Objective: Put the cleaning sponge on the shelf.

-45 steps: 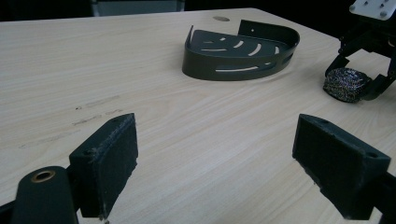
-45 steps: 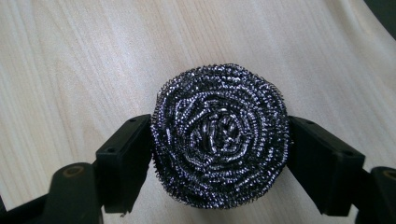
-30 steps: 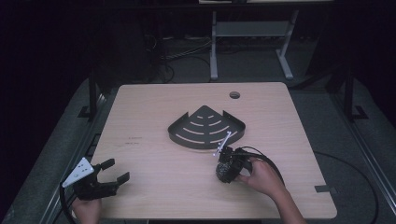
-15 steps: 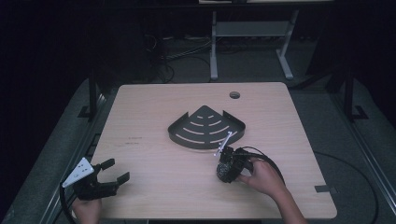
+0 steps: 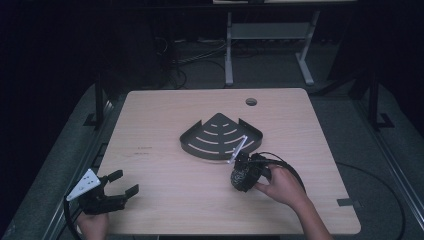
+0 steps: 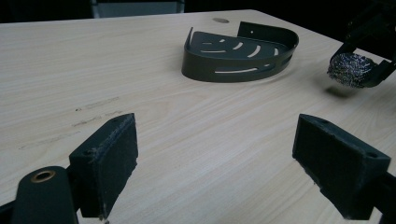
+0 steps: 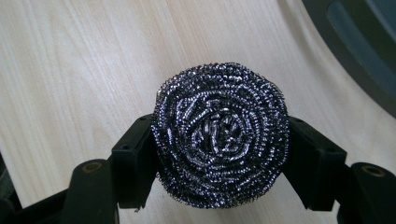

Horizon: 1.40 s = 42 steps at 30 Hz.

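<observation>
High view: right gripper [image 5: 240, 176] sits near the worktop's [image 5: 165, 125] front-right area, jaws clamped on a steel wool scrubber [image 5: 241, 178]; person's right hand [image 5: 280, 186] grips it from behind. Right gripper view: scrubber [image 7: 220, 135] squeezed btwn both pads, wood below it. Left gripper view shows scrubber [image 6: 351, 70] w/ a shadow under it, so it's lifted just off the top. Black corner caddy [image 5: 221, 136], slotted base, lies around the worktop's middle, just beyond the scrubber, apart from it. Left gripper [image 5: 121, 183] at front-left corner, jaws wide apart, nothing btwn them; left hand [image 5: 92, 226] at the front edge. Round cable hole [image 5: 251, 102] near the back edge.
</observation>
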Each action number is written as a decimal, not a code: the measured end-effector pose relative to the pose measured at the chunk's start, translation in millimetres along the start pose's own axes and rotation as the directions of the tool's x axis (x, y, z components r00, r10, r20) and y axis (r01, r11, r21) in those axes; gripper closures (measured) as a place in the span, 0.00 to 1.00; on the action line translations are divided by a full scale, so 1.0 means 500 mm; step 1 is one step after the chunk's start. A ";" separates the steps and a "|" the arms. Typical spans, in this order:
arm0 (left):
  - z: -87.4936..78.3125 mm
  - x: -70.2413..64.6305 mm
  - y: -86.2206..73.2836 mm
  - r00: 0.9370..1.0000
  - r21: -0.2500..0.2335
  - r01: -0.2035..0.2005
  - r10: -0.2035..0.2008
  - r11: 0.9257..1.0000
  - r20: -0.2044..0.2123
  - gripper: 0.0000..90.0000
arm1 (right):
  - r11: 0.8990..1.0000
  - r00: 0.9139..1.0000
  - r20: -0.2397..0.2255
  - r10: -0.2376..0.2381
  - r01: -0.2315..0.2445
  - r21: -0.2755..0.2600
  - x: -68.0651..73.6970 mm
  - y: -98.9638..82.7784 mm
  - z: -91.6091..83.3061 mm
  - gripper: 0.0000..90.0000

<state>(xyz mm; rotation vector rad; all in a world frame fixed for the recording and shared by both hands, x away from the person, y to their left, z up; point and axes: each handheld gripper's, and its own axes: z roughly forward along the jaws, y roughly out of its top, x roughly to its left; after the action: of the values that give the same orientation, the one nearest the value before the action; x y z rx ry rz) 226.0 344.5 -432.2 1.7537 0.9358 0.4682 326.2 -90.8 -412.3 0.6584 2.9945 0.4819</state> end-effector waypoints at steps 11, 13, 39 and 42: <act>0.000 0.000 0.000 1.000 0.000 -0.002 0.002 1.000 0.000 0.15 | 1.000 1.000 0.005 -0.014 0.014 0.000 -0.003 0.014 -0.017 0.36; 0.000 0.000 0.000 1.000 0.000 0.000 0.000 1.000 0.000 0.15 | 1.000 1.000 0.000 -0.015 0.015 -0.003 -0.005 0.016 -0.021 0.36; 0.000 -0.001 0.001 1.000 0.002 -0.001 0.001 1.000 -0.004 0.15 | 1.000 1.000 0.003 -0.013 0.013 0.003 -0.038 0.048 -0.064 0.36; 0.000 -0.002 0.001 1.000 0.000 0.000 0.000 1.000 -0.004 0.15 | 1.000 1.000 0.002 -0.012 0.012 0.002 -0.045 0.052 -0.067 0.36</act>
<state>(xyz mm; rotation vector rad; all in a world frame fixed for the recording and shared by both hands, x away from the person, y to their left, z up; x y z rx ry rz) 225.7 343.8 -431.8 1.7533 0.9386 0.4722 353.5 -87.6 -373.0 0.6408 2.9955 0.4769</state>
